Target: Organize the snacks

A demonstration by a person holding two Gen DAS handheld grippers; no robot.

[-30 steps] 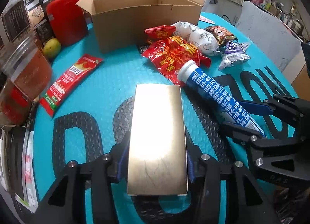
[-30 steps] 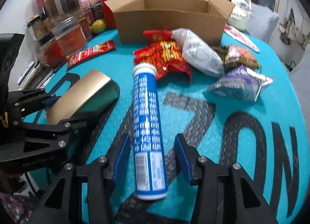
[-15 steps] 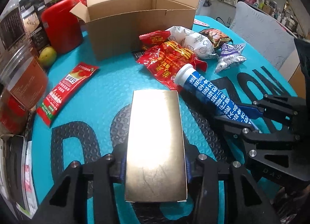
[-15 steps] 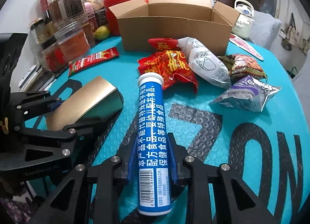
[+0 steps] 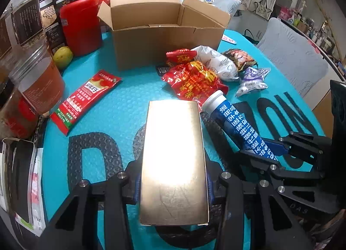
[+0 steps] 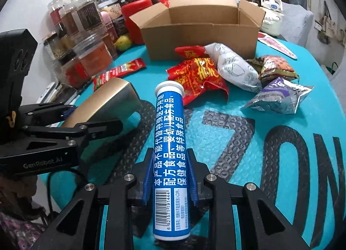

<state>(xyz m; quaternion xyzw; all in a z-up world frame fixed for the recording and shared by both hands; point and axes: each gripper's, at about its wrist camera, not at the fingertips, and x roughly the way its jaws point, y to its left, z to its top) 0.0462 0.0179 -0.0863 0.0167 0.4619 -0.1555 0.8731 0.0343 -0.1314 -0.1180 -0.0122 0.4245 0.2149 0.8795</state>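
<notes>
My left gripper [image 5: 173,182] is shut on a flat gold box [image 5: 173,159], which it holds just above the teal mat. In the right wrist view the same gold box [image 6: 103,101] shows at the left in that gripper. My right gripper [image 6: 170,163] is shut on a blue tube [image 6: 169,137] with a white cap, its far end raised off the mat; the blue tube [image 5: 235,124] also shows from the left wrist. An open cardboard box [image 6: 201,31] stands at the back of the table. Several snack packets, among them a red one [image 6: 196,77], lie in front of it.
Jars and a red canister [image 5: 81,25] crowd the left back edge, with a yellow-green fruit [image 5: 62,56] beside them. A long red sachet [image 5: 86,98] lies left of the gold box. A white and a purple packet [image 6: 279,96] lie to the right. A white kettle [image 6: 271,14] stands behind the cardboard box.
My right gripper has shut on the blue tube and tipped its far end up. My left gripper has raised the gold box a little; the cardboard box now shows more of its inside.
</notes>
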